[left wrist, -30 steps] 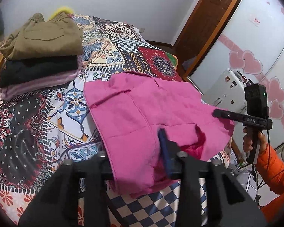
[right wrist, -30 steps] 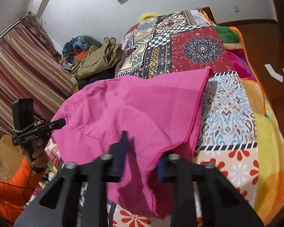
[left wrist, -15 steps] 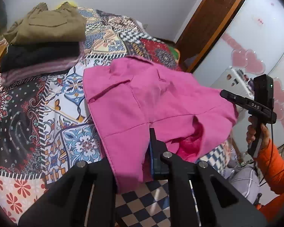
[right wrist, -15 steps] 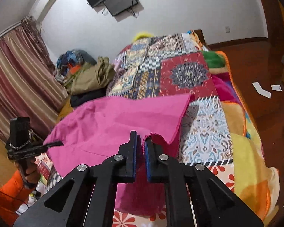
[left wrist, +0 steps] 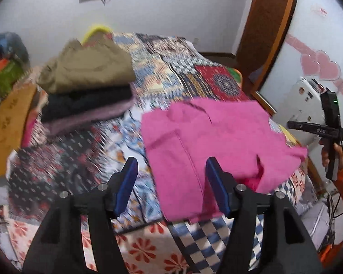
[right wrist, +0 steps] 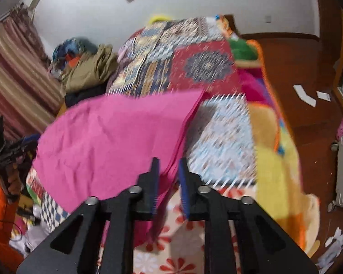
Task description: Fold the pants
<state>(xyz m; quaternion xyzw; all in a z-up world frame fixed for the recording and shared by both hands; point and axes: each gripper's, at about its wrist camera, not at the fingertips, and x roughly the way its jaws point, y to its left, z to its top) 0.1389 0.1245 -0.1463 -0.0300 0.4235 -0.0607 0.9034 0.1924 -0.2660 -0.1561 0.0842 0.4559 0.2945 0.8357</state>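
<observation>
Pink pants [left wrist: 208, 141] lie folded over on the patchwork bedspread [left wrist: 84, 150], near the bed's front edge. My left gripper [left wrist: 171, 173] is open and empty, raised just above the pants' near left corner. In the right wrist view the pants [right wrist: 112, 141] spread to the left. My right gripper [right wrist: 168, 171] is partly open above the pants' right edge, with pink cloth seen through the gap but not pinched. The right gripper also shows in the left wrist view [left wrist: 295, 125].
A stack of folded clothes, khaki on top [left wrist: 87, 68], sits at the bed's far left. More clothes pile [right wrist: 75, 48] by the striped curtain. A wooden door [left wrist: 267, 29] and white cabinet [left wrist: 304, 100] stand right. Paper scraps [right wrist: 305, 96] lie on the floor.
Both grippers were shut on the pink pants half a second ago; both have opened and let go. The folded-over pants have dropped flat on the bed, and both grippers have pulled back.
</observation>
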